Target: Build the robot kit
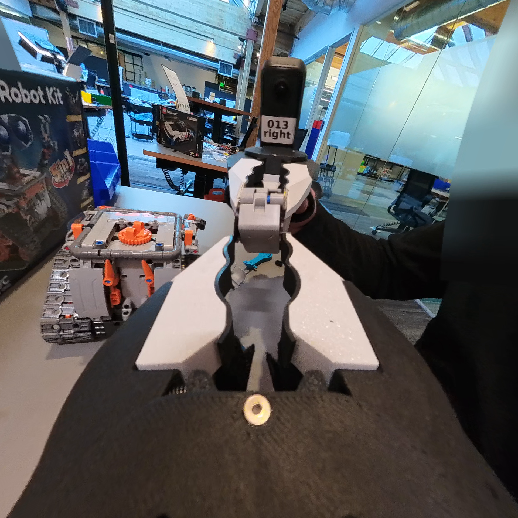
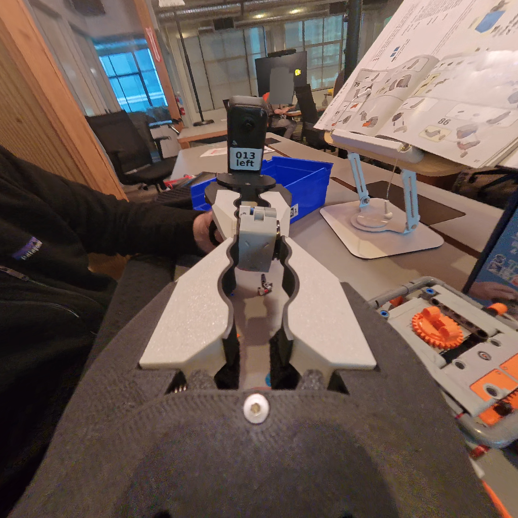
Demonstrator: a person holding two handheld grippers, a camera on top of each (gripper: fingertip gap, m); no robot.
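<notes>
My left gripper [image 1: 258, 244] and right gripper [image 2: 255, 249] face each other tip to tip above the grey table [image 1: 28, 378]. Both are shut on one small grey brick assembly [image 1: 259, 224], a curved grey panel with light grey connectors and a blue pin on top; it also shows in the right wrist view [image 2: 253, 246]. The right gripper [image 1: 262, 190] grips its far end and the left gripper [image 2: 252, 213] the opposite end. A grey and orange tracked vehicle model [image 1: 120, 266] stands on the table beside them and also shows in the right wrist view [image 2: 454, 344].
A kit box [image 1: 36, 168] stands behind the model. A blue bin [image 2: 302, 179] and an open instruction booklet [image 2: 434, 84] on a white stand [image 2: 384, 224] sit farther back. A teal part [image 1: 258, 259] and a small grey part [image 2: 265, 287] lie under the grippers. Both grippers' tips are close together, under 4 cm apart.
</notes>
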